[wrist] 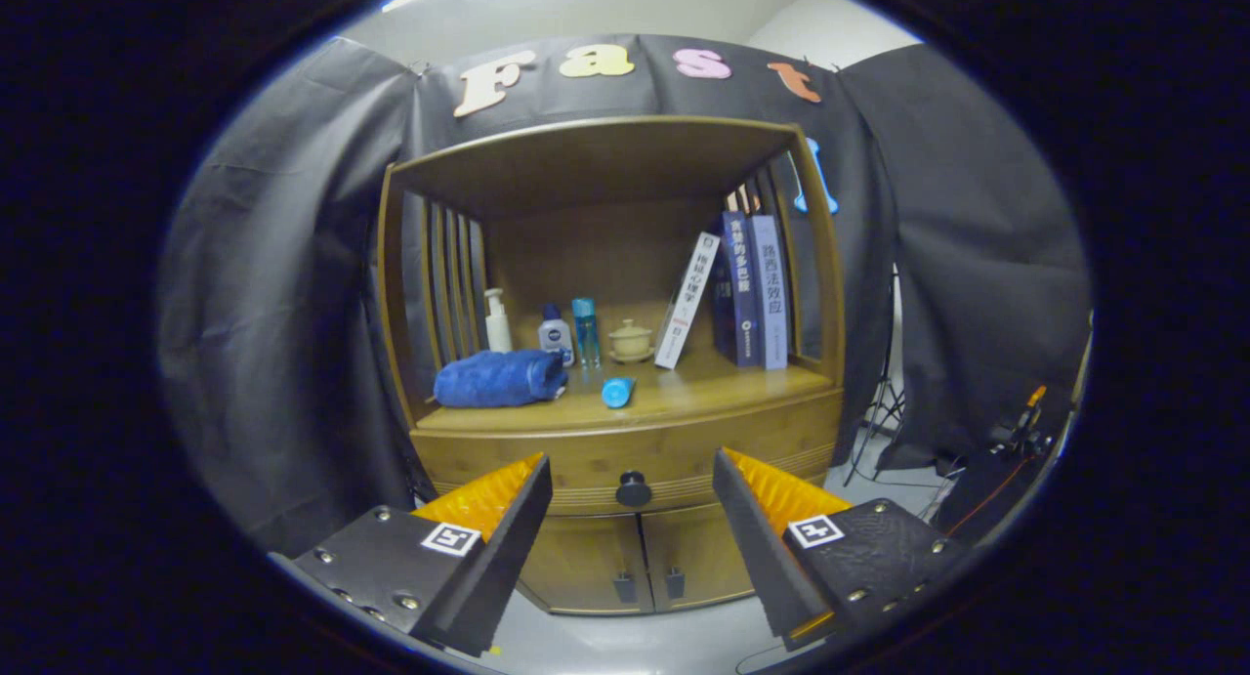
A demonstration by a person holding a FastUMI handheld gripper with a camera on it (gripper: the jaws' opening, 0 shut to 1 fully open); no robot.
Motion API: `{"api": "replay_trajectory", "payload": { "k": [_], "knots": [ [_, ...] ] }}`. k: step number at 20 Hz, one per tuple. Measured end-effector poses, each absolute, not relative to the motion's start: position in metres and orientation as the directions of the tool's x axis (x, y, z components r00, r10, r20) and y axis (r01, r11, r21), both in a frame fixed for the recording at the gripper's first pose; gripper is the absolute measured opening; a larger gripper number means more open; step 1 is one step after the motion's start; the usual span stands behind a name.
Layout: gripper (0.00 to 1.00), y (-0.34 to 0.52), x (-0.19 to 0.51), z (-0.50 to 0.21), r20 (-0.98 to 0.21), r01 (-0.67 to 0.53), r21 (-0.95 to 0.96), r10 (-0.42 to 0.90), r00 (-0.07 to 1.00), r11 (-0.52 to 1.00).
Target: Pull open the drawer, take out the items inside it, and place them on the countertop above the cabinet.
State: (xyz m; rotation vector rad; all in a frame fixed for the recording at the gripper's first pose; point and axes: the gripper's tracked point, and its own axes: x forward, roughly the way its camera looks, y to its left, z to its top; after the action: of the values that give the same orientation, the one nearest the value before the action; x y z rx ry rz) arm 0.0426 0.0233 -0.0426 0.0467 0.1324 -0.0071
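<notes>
**Gripper spread before a closed drawer**

The gripper [633, 489] is spread wide, holding nothing, its fingers apart from the cabinet [625, 548]. The drawer [586, 460] sits closed, its round knob [633, 488] showing between the fingers, beyond them. On the bench [723, 387] above lie a blue towel [498, 378], bottles [555, 335], a small lidded pot [631, 341] and books [752, 289].
</notes>
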Motion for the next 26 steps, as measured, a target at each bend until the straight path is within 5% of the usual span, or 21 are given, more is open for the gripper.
{"api": "replay_trajectory", "payload": {
  "k": [13, 26],
  "knots": [
    [0.98, 0.026, -0.016, 0.083, 0.073, -0.021, -0.028, 0.023, 0.997, 0.999],
    [0.99, 0.03, -0.018, 0.066, 0.056, -0.035, -0.062, 0.038, 0.998, 0.997]
  ]
}}
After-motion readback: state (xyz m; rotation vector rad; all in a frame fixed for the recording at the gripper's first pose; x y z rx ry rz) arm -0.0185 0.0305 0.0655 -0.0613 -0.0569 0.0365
